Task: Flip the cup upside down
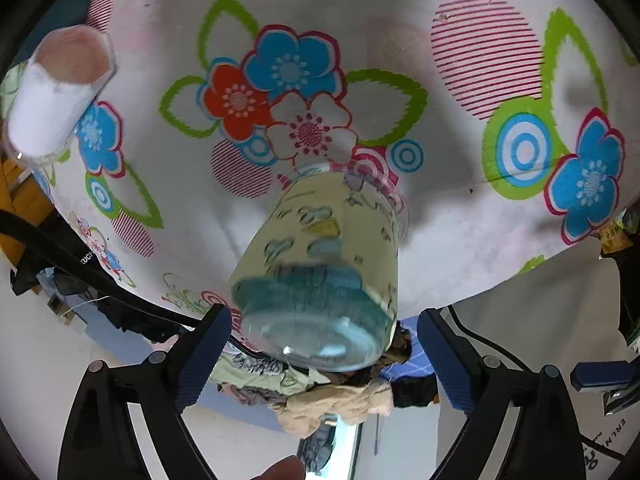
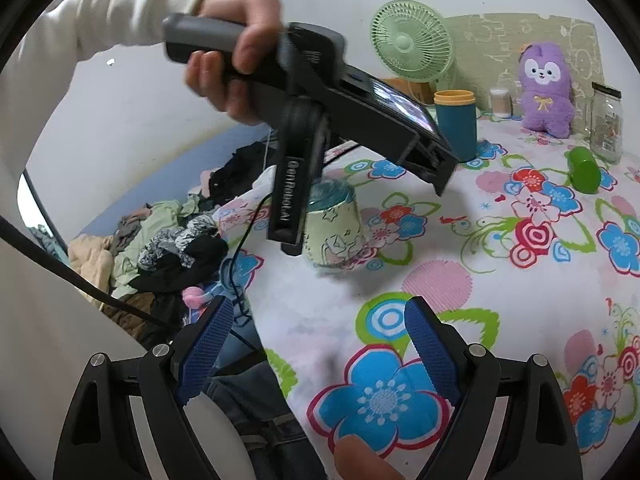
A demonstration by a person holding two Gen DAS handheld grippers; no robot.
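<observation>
The cup [image 1: 320, 264] is pale green with a printed pattern and a blue-tinted base. It stands upside down on the flowered tablecloth [image 1: 460, 208], rim down and base towards the left wrist camera. My left gripper [image 1: 322, 314] is open, with a blue pad either side of the base and a small gap on each side. The right wrist view shows the same cup [image 2: 334, 224] near the table's left edge. A hand holds the left gripper above it, and one black finger [image 2: 288, 200] hangs at its left side. My right gripper [image 2: 319, 304] is open and holds nothing, nearer the camera than the cup.
At the back of the table stand a green fan [image 2: 412, 40], a teal canister [image 2: 456, 124], a purple plush toy [image 2: 546, 88] and a glass jar [image 2: 606, 124]. A green cup [image 2: 584, 170] lies on its side. Clothes [image 2: 160, 240] are piled beyond the left edge. A white-lined clear cup [image 1: 60, 92] stands far left.
</observation>
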